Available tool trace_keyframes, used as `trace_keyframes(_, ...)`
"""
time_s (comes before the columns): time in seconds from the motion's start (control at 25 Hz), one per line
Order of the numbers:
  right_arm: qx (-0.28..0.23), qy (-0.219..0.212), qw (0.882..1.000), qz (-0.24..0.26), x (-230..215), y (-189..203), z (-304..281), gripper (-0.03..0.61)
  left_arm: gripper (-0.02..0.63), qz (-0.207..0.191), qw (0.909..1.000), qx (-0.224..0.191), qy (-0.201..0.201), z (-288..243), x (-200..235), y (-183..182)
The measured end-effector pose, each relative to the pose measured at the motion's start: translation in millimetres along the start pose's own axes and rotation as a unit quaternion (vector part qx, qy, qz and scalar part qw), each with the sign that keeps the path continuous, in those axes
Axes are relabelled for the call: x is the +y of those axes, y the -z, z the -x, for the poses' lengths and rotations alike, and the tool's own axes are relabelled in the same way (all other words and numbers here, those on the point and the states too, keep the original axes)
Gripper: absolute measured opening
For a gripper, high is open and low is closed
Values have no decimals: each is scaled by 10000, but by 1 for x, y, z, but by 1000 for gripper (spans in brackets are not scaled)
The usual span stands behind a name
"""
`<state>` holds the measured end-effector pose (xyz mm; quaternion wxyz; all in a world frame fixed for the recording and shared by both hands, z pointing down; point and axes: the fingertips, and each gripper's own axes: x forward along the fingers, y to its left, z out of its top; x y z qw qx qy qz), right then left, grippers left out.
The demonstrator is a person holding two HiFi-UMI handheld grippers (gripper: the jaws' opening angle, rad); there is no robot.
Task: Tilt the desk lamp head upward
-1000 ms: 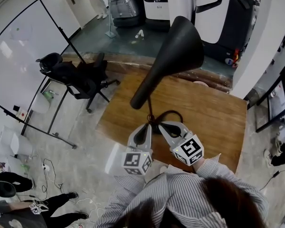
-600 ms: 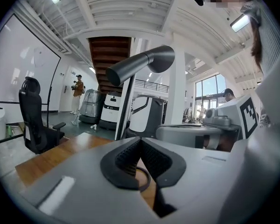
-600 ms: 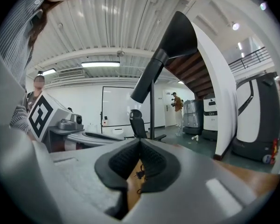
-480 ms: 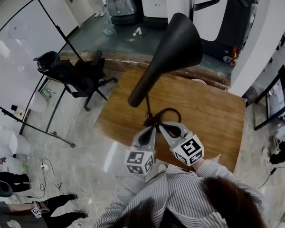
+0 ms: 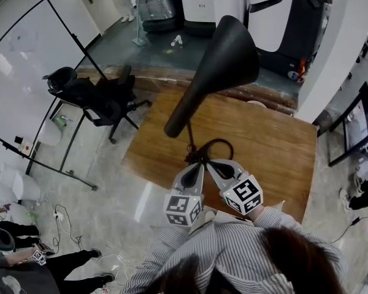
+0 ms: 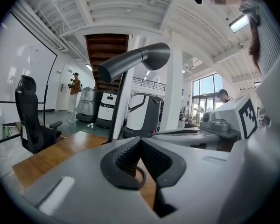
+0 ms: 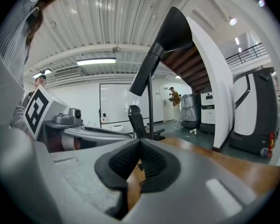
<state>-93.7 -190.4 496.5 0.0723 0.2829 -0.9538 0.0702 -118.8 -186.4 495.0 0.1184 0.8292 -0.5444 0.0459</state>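
A black desk lamp stands on the wooden table (image 5: pixel 276 152). Its cone-shaped head (image 5: pixel 224 60) slants up to the right on a thin upright stem (image 5: pixel 190 136). My left gripper (image 5: pixel 195 167) and right gripper (image 5: pixel 216 164) sit side by side just in front of the lamp's base, both shut with nothing between the pads. In the left gripper view the lamp head (image 6: pixel 135 62) rises above the closed left gripper (image 6: pixel 140 141). In the right gripper view the head (image 7: pixel 163 41) and stem (image 7: pixel 150 111) stand beyond the closed right gripper (image 7: pixel 140 141). Neither gripper touches the lamp.
The lamp's black cable (image 5: pixel 218 147) loops on the table by the base. A black office chair (image 5: pixel 95 97) and a whiteboard (image 5: pixel 30 72) stand to the left. Large machines (image 5: pixel 202 5) line the back. People stand at the lower left (image 5: pixel 24 268).
My left gripper has edged slightly to the right, closer to the right gripper. The lamp head keeps the same tilt.
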Motion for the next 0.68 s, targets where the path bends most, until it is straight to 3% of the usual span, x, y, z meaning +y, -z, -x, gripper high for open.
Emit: trace_keyframes(0.68,-37,124,9999,-38,-5,-1,5,-2,5,42,9998,-130,-107,6,5,-7)
